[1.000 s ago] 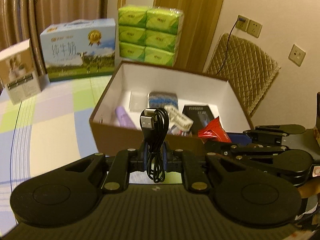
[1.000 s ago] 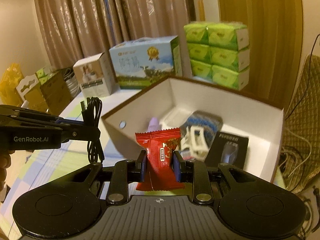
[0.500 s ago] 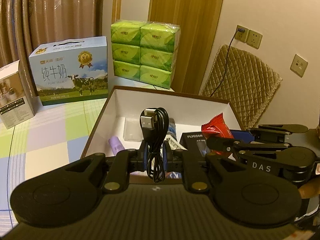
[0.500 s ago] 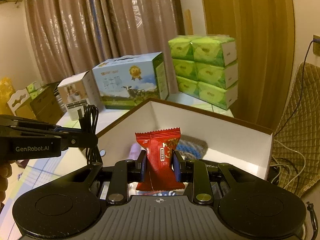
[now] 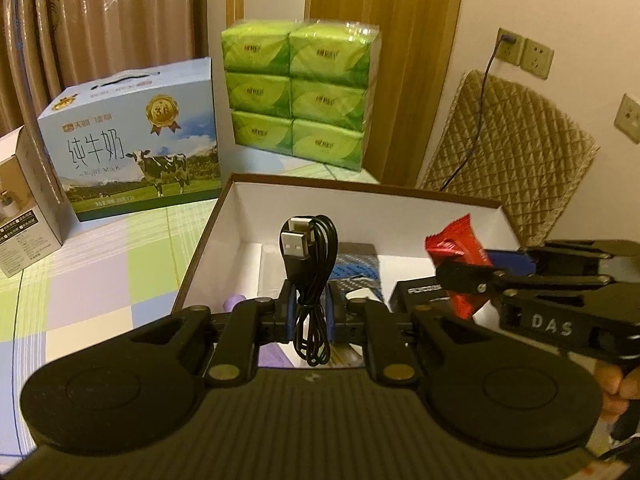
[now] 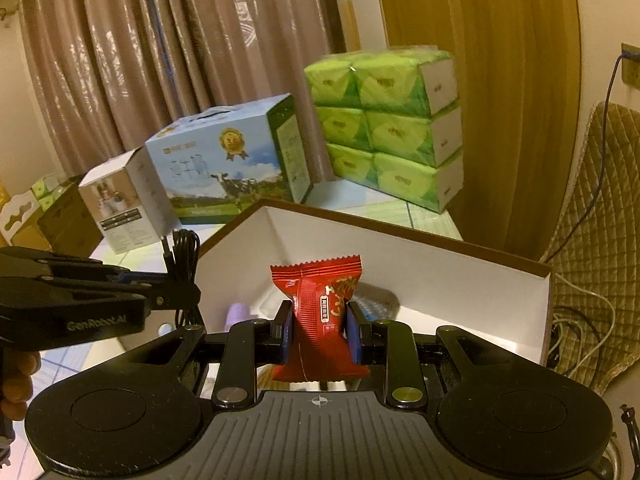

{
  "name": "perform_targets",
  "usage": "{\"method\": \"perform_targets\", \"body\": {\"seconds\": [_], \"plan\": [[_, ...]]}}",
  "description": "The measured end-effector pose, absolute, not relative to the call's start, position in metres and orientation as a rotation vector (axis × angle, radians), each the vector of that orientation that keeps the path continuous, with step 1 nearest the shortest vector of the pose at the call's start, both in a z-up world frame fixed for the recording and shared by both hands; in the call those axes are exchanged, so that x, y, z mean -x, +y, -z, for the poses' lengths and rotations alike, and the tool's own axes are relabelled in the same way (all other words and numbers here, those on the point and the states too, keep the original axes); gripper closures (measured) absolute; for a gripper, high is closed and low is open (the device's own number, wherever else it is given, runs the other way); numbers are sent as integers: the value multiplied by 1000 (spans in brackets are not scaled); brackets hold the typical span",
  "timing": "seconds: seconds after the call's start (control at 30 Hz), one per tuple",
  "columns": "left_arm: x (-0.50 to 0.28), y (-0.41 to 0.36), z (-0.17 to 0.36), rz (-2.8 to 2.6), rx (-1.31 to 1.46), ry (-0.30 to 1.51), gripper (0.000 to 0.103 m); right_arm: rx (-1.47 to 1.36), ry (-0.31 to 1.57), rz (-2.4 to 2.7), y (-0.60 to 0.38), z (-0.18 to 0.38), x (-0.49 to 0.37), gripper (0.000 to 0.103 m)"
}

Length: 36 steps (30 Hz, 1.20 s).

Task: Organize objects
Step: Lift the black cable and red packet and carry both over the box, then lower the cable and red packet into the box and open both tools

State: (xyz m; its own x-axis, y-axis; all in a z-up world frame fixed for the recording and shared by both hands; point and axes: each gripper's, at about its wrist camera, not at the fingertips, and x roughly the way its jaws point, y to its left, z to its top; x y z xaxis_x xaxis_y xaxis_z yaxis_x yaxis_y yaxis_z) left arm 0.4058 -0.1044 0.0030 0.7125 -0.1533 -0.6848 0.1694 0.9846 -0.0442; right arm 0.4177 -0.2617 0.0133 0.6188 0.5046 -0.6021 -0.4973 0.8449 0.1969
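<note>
Above the box rim (image 5: 360, 186), cable (image 5: 312, 280) and red packet (image 6: 320, 312), gripper-held.

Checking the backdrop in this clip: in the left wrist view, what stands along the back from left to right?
White carton → milk box → green tissue pack → quilted cushion.

Coiled black cable (image 5: 310, 276), red packet (image 6: 320, 316)

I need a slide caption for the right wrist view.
Right gripper holds red snack packet above open box.
</note>
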Motion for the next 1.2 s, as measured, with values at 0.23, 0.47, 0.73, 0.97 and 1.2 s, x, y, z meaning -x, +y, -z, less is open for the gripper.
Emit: {"method": "perform_targets", "body": {"seconds": [0.23, 0.47, 0.73, 0.97, 1.2], "plan": [[-436, -109, 20, 161, -33, 818, 92, -26, 731, -556, -264, -1, -439, 79], [-457, -114, 35, 159, -39, 862, 92, -42, 755, -544, -269, 7, -452, 79], [-471, -117, 42, 154, -45, 886, 87, -57, 769, -550, -267, 12, -462, 79], [-476, -110, 44, 139, -41, 895, 72, -75, 787, -568, -262, 17, -471, 78], [-474, -103, 44, 131, -32, 904, 59, -89, 736, -573, -256, 14, -477, 49]]}}
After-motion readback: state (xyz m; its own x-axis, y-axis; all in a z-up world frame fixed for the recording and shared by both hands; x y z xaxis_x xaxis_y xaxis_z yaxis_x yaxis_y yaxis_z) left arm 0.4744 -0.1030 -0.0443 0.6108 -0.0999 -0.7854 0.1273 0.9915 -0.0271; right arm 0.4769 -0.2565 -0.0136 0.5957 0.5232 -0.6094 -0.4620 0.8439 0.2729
